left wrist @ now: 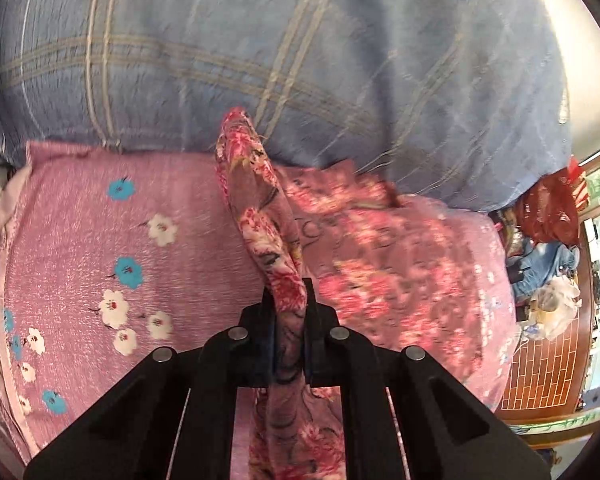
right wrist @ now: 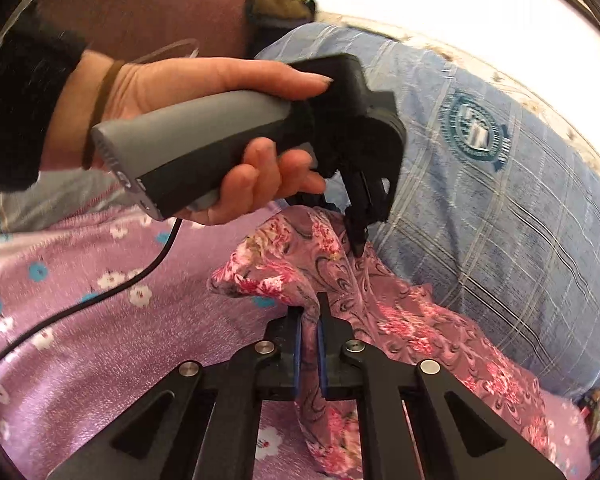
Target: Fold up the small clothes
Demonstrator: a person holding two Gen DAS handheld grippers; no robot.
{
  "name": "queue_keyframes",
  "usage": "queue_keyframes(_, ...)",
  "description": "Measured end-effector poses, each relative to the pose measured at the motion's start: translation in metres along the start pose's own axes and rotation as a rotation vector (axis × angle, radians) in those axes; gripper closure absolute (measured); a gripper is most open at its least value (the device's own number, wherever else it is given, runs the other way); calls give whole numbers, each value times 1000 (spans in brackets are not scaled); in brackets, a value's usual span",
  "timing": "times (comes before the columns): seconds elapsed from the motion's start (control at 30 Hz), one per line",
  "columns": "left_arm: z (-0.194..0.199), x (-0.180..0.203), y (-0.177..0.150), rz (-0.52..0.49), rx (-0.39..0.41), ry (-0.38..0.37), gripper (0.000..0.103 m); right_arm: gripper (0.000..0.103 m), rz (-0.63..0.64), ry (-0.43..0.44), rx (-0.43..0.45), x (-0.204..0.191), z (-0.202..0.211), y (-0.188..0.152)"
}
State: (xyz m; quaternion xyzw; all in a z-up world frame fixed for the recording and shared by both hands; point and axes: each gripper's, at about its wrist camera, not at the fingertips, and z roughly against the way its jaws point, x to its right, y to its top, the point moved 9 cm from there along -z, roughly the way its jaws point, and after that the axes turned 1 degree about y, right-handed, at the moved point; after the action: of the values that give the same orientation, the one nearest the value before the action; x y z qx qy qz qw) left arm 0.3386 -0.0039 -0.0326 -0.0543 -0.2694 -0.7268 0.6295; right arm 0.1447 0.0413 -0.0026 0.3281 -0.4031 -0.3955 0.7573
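Note:
A small mauve garment with red and pink flowers (left wrist: 360, 248) lies partly lifted on a pink flowered bedsheet (left wrist: 100, 220). My left gripper (left wrist: 288, 304) is shut on a raised fold of the garment, which stands up between its fingers. My right gripper (right wrist: 309, 320) is shut on another edge of the same garment (right wrist: 400, 320). In the right wrist view the left gripper (right wrist: 358, 246), held by a hand (right wrist: 204, 128), pinches the cloth just beyond the right one. The rest of the garment trails to the right over the sheet.
A blue plaid quilt (left wrist: 260, 60) is bunched up behind the garment, also in the right wrist view (right wrist: 500, 200). A cable (right wrist: 80, 304) runs from the left gripper's handle across the sheet. A cluttered wooden shelf (left wrist: 548, 280) stands at the right beyond the bed.

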Motion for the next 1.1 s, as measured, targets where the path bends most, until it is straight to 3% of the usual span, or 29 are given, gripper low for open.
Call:
queue_keyframes(0.2, 10, 57, -1, -72, 39, -23, 96, 98, -131, -1, 25, 42, 33, -4)
queue_keyframes(0.37, -5, 115, -7, -145, 40, -46, 96, 98, -275, 23, 16, 86, 58, -28)
queue_keyframes(0.53, -56, 158, -14, -202, -29, 18, 95, 98, -437, 81, -30, 121, 69, -67)
queue_keyframes(0.63, -101, 165, -20, -207, -100, 124, 89, 97, -575, 138, -91, 139, 61, -97)
queue_keyframes(0.67, -113, 166, -22, -200, -124, 156, 87, 90, -648, 150, -127, 148, 54, -113)
queue_keyframes(0.73, -124, 166, -25, -194, -149, 207, 84, 86, -730, 174, -175, 157, 47, -134)
queue_keyframes(0.77, -129, 168, -24, -201, -168, 234, 81, 75, -749, 192, -193, 159, 44, -139)
queue_keyframes(0.8, -130, 171, -23, -211, -185, 255, 80, 67, -777, 232, -224, 160, 41, -146)
queue_keyframes(0.83, -128, 174, -21, -221, -198, 266, 77, 66, -823, 288, -230, 162, 41, -149)
queue_keyframes(0.9, -123, 179, -16, -236, -202, 293, 66, 52, -902, 372, -227, 165, 42, -151)
queue_keyframes(0.97, -112, 184, -9, -244, -180, 302, 44, 44, -1003, 452, -199, 171, 47, -148)
queue_keyframes(1.0, -107, 186, -6, -240, -173, 309, 41, 39, -1043, 494, -181, 172, 49, -147)
queue_keyframes(1.1, -104, 186, -6, -224, -206, 298, 36, 38, -1076, 539, -147, 172, 53, -142)
